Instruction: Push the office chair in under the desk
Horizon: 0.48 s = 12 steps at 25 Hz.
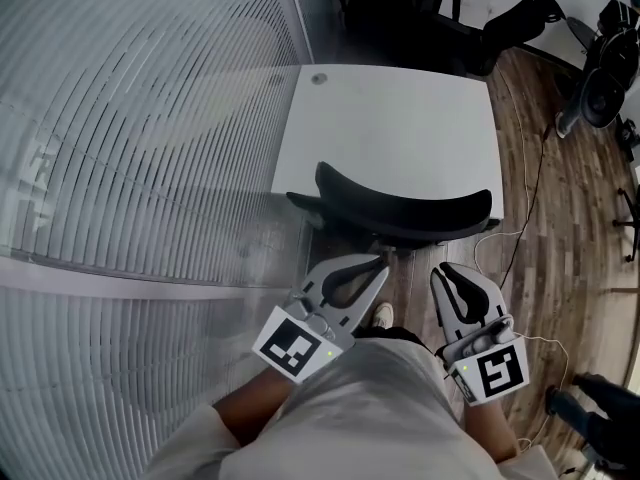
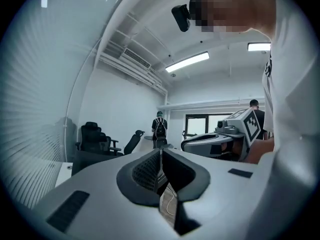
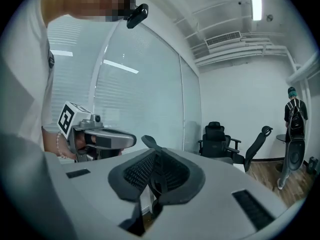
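The white desk (image 1: 390, 118) fills the upper centre. The black chair (image 1: 400, 208) stands at its near edge, mid-frame. Just below, the left gripper (image 1: 378, 264) has its jaws pressed together, empty. The right gripper (image 1: 441, 270) is closing, nearly together, on nothing.

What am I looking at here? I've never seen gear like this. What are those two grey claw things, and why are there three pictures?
No robot here: a person holds a two-jaw gripper in each hand. The head view looks down from a camera on the person's head: the left gripper and right gripper near the body, a black office chair ahead, at a white desk. On the desk only a small round fitting shows. The other two pictures come from cameras riding on each gripper, looking along its jaws. The left jaws are shut, the right jaws are closing; neither holds anything or touches the chair.
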### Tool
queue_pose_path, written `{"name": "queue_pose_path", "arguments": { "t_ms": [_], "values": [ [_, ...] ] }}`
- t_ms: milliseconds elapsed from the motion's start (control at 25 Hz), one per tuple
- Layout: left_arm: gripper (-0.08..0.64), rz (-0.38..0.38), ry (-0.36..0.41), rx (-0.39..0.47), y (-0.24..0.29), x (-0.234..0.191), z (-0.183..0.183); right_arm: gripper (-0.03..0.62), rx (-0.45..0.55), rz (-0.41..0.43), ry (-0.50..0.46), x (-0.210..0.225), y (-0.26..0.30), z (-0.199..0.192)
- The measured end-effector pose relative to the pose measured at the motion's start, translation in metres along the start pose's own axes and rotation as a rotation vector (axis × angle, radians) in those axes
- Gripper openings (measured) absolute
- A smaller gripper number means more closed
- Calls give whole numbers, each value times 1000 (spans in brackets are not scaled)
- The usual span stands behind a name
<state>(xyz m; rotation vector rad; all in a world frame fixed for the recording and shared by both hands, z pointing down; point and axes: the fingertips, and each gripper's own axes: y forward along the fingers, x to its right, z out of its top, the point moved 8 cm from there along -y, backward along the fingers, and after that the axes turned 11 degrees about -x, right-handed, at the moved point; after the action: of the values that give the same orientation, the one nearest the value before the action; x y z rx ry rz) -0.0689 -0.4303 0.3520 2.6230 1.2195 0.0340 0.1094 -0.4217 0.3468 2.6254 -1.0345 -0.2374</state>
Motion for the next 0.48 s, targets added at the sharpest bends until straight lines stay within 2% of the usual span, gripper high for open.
{"name": "queue_pose_path", "arguments": {
  "t_ms": [360,480],
  "values": [
    [40,-17,7,9,1,26,11,29,39,41,16,-22,-5,15],
    [40,-20,66,-26,1,27,11,29,47,51,22,-22,-3,17]
  ]
}}
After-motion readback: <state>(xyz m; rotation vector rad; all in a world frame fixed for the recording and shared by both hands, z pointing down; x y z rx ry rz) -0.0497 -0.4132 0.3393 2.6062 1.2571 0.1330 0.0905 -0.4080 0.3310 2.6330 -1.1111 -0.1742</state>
